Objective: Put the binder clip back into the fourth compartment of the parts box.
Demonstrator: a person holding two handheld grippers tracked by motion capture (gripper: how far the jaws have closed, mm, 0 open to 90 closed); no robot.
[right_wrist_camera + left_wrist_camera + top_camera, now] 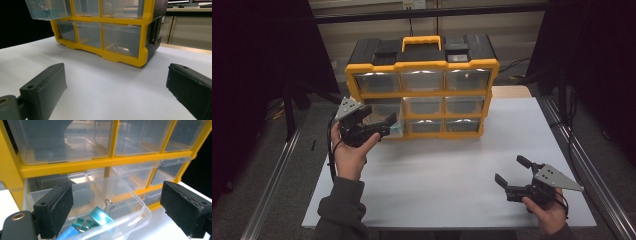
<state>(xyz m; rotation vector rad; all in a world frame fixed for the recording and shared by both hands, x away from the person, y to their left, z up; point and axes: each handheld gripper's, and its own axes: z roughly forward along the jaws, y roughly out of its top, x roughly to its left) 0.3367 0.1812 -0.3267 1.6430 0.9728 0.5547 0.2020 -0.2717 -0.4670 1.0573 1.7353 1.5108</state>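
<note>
Here we hold the left gripper (378, 121), jaws spread, before a pulled-out drawer (130, 202) of teal binder clips (100, 216); the right gripper (511, 171) rests agape.

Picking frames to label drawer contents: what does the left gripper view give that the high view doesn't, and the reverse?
Left gripper view alone: what lies in the pulled-out clear drawer, teal binder clips and a blue item at the bottom edge, seen between the left claw's open black pads.

High view alone: the organizer's yellow handle and black top, the white table, and the right claw, open, held low over the table, apart from the organizer.

Both: the yellow organizer with clear drawers, and the left claw at its left middle drawer.
</note>
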